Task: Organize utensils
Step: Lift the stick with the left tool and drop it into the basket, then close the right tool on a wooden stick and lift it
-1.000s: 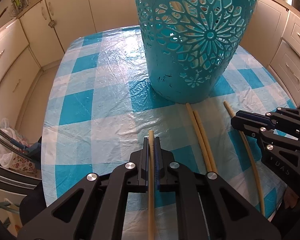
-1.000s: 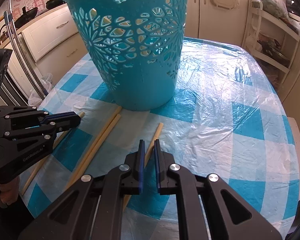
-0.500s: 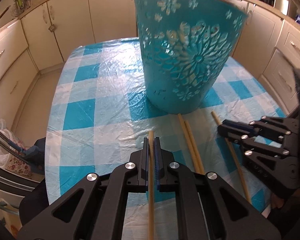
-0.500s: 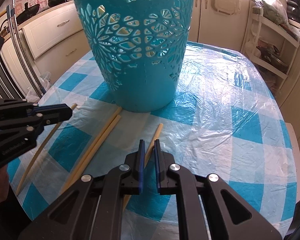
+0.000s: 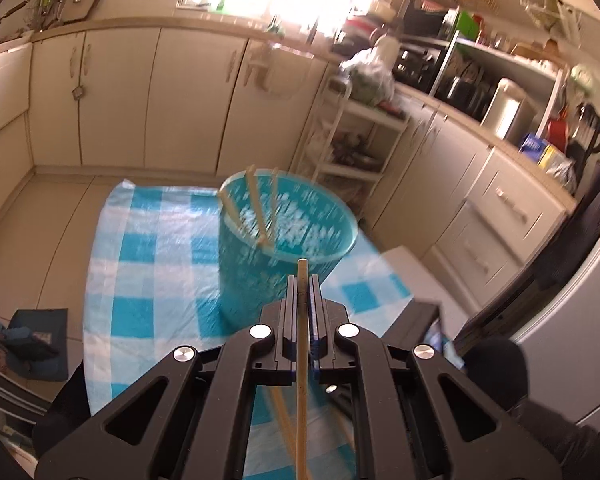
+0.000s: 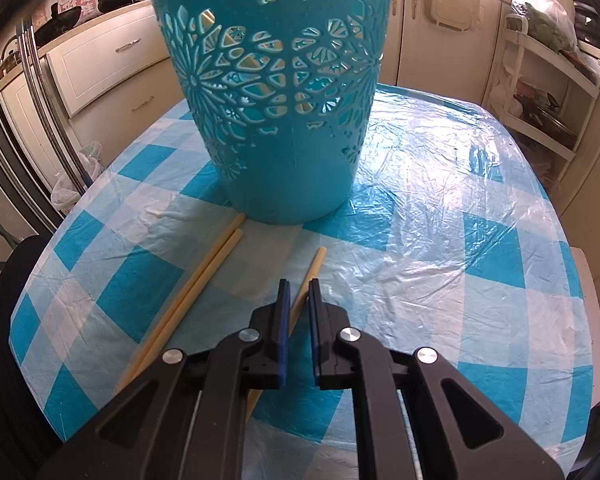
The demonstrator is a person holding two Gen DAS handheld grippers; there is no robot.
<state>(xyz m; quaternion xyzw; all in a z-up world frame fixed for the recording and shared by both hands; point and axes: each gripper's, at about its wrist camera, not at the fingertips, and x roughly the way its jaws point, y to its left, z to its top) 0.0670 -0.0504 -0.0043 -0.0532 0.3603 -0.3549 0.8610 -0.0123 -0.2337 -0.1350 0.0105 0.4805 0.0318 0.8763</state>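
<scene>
Chopsticks sit in two groups across these views. At the left of the right wrist view, a pair of chopsticks lies side by side on the checked tablecloth, running from the lower left up to the foot of the teal basket. Just right of them a single chopstick lies on the cloth, its lower length passing beneath the right gripper, whose fingers stand slightly apart with nothing between them, hovering over that stick; contact with it cannot be told. The basket stands upright at the top centre of that frame, pale sticks showing through its cut-out flowers.

In the left wrist view, the basket appears blurred at centre frame, seen from above, with three chopsticks leaning inside against its left rim. Below it, at lower centre, the left gripper has its fingers clamped on a held chopstick, whose tip pokes out just past the fingertips toward the basket's near rim.
</scene>
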